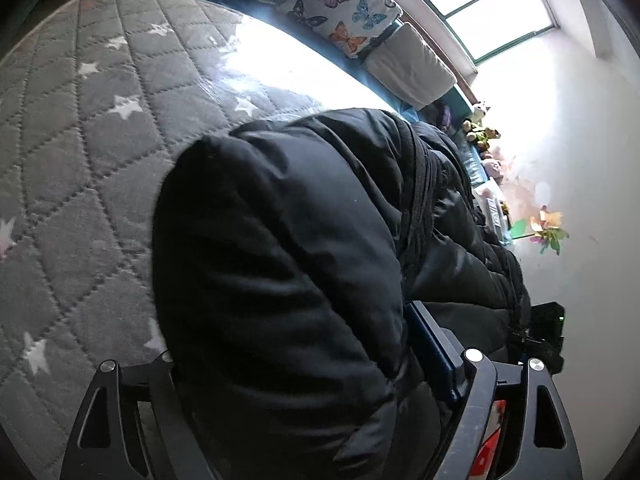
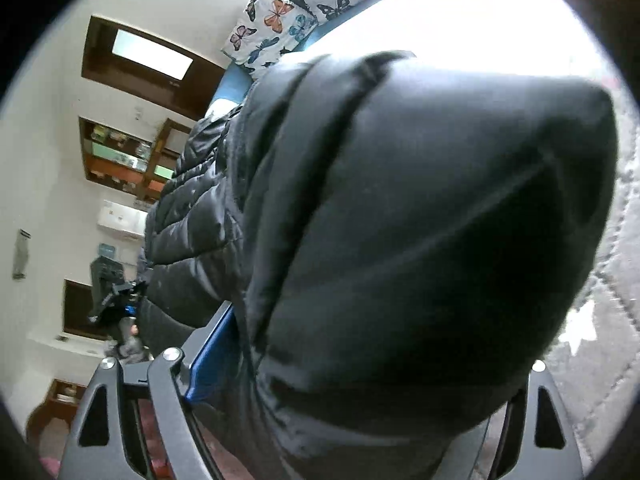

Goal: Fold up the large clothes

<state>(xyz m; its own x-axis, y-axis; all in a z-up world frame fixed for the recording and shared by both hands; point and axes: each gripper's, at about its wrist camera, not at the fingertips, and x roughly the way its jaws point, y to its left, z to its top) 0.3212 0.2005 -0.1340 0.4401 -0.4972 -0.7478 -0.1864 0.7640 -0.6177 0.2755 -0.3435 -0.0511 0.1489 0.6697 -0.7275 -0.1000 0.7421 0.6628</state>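
Left gripper (image 1: 288, 340) wide, with puffy black jacket (image 1: 280, 220) bulging between the jaws, down on the grey star quilt (image 1: 80, 140); cannot tell if squeezing. Right gripper (image 2: 380, 340) wide too, with the same jacket (image 2: 400, 180) filling the gap; grip unclear. Pinch both thick edges tight, lift together, keep level, lay the fold flat.

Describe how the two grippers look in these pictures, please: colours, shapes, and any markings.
Both the left gripper and the right gripper have matte black linkage arms with elongated cut-out slots and round silver pivot bolts. Each has a flat blue finger pad. Red shows low between the left gripper's linkage arms. No cables, hands or sleeves are visible.
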